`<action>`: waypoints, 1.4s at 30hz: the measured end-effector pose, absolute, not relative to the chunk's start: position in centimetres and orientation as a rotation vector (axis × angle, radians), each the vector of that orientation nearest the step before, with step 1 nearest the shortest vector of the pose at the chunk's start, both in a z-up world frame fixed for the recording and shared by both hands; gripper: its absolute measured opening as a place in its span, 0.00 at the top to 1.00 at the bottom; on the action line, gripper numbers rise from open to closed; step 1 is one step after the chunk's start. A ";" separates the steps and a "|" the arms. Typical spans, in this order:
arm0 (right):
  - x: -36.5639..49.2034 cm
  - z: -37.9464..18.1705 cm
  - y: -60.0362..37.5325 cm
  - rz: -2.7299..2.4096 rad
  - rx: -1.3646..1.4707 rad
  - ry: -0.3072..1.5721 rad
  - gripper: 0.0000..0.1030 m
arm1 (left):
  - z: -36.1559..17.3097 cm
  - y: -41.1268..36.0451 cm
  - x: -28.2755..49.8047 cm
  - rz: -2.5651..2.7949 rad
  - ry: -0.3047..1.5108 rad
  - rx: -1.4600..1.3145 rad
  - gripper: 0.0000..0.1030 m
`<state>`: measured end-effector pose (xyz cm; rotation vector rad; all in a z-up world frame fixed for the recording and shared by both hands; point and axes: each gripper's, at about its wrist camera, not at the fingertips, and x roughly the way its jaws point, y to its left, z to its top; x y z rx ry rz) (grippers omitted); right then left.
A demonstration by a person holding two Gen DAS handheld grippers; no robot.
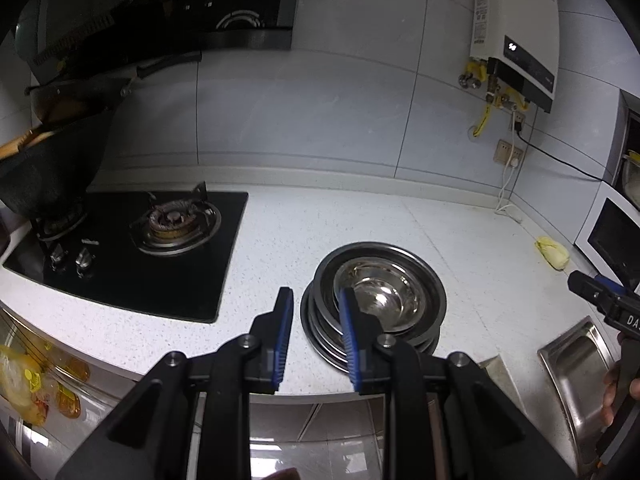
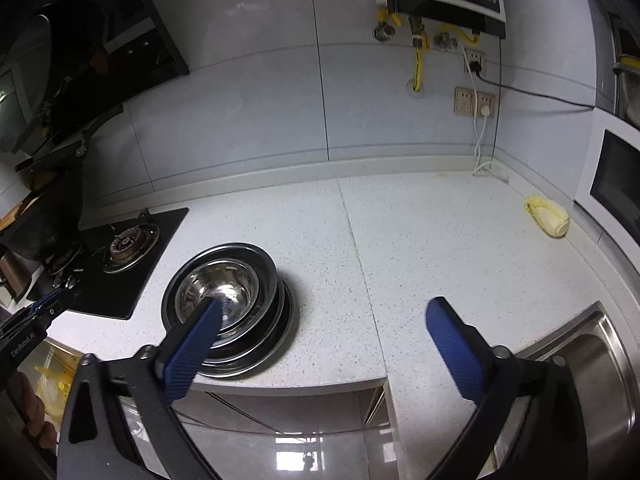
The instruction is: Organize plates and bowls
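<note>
Just one steel stack (image 2: 228,308), nested.

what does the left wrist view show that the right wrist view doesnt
Only the left wrist view: the left tongs from behind, open a little beside the bowl stack, and bottles below the counter edge.

Only the right wrist view: the right tongs from behind, open wide and empty, and the floor's glare.

Both: the stack, stove, heater, yellow lump, sink and counter.
</note>
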<state>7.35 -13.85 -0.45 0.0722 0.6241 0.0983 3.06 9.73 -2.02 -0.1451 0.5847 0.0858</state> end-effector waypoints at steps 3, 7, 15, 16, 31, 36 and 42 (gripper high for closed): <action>6.4 0.2 -14.2 0.104 0.069 0.605 0.02 | -1.1 9.2 1.9 0.088 0.556 -0.127 0.78; 5.3 0.8 -14.8 0.104 0.054 0.586 0.02 | -0.1 8.5 0.7 0.081 0.533 -0.104 0.78; 4.0 1.6 -15.0 0.101 0.021 0.556 0.02 | 0.7 8.1 -1.3 0.080 0.517 -0.093 0.78; 3.9 1.7 -15.0 0.101 0.018 0.554 0.02 | 0.8 8.2 -1.5 0.082 0.516 -0.095 0.78; 3.5 1.3 -12.6 0.167 -0.039 0.576 0.02 | 1.0 10.0 -3.0 0.113 0.514 -0.111 0.78; 3.6 1.3 -12.2 0.181 -0.048 0.575 0.02 | 1.2 10.3 -3.5 0.116 0.509 -0.125 0.78; 3.5 1.3 -11.8 0.195 -0.056 0.576 0.02 | 1.4 10.4 -4.1 0.117 0.500 -0.121 0.78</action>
